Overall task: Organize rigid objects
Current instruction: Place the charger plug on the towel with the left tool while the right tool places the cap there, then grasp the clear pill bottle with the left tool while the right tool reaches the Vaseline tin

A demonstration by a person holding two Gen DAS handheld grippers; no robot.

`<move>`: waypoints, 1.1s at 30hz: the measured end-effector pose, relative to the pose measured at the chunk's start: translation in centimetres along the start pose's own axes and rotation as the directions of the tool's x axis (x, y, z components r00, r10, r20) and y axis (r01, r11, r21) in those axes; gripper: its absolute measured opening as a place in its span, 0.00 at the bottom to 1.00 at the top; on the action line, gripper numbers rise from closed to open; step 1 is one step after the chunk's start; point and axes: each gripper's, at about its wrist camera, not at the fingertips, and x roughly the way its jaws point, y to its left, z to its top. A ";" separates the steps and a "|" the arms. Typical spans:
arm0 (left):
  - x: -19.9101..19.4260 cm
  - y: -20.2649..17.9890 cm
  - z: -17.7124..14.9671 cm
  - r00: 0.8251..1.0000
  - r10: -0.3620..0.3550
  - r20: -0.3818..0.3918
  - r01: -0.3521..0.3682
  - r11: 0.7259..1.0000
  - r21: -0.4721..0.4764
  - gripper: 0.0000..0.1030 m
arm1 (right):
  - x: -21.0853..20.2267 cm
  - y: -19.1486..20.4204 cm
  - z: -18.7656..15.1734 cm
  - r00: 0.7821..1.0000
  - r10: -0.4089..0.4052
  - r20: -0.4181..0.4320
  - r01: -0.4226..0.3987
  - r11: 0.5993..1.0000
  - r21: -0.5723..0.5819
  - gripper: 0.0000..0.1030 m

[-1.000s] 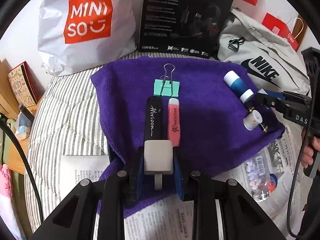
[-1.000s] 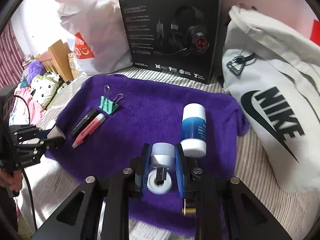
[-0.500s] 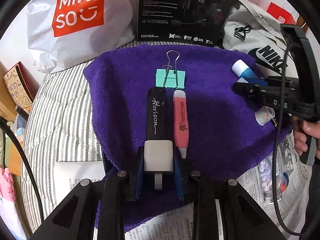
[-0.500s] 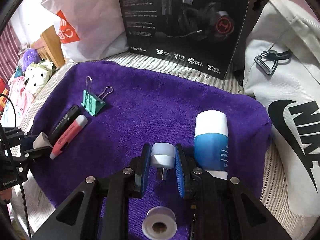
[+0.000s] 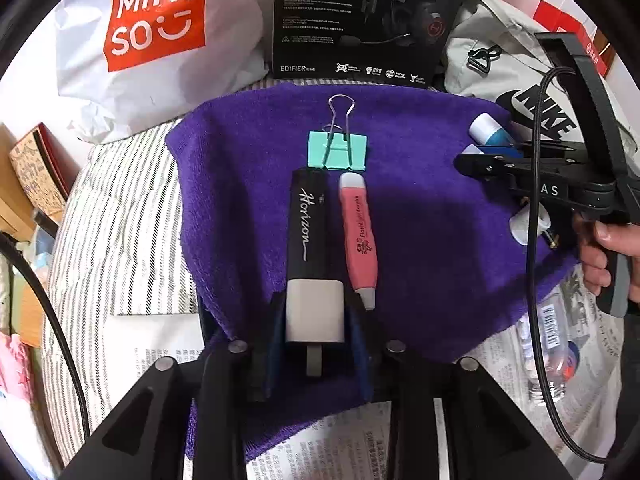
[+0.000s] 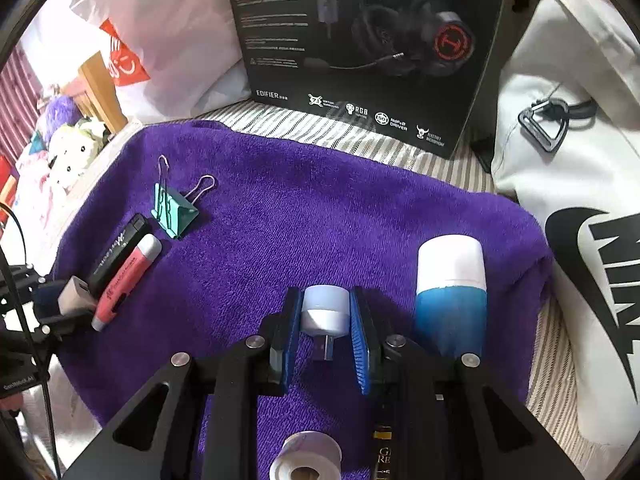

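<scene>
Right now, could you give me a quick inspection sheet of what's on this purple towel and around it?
Surface: purple towel over a striped cover, newspaper at its near edge.
Job's things: black stick and pink pen side by side, green clip beyond them; blue-and-white tube; tape roll.
Clutter: pill bottle on the newspaper.
Grippers: left gripper shut on a grey plug; right gripper shut on a small white plug.
Cables: black cable hanging from the right gripper.
Surroundings: shopping bag, headset box, white sports bag.
</scene>
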 end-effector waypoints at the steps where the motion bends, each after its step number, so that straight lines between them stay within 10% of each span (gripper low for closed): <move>1: -0.1 0.0 -0.1 1.000 -0.010 -0.001 0.010 1.000 -0.002 0.32 | 0.0 -0.1 0.1 1.000 0.011 -0.006 -0.011 1.000 0.003 0.27; 5: -0.9 0.3 -0.5 1.000 -0.014 0.002 0.014 0.999 -0.031 0.36 | -0.5 0.0 -0.2 0.999 0.014 -0.031 -0.014 1.000 -0.016 0.49; 16: -5.2 -0.1 -2.6 0.998 -0.023 0.054 0.026 0.997 -0.069 0.39 | -8.3 0.4 -3.8 0.996 -0.039 0.075 0.038 0.999 0.012 0.50; 33: -4.4 -12.0 -4.4 0.987 -0.158 0.038 0.153 0.982 0.112 0.39 | -16.2 -3.1 -19.6 0.996 -0.036 0.076 0.014 0.962 0.272 0.50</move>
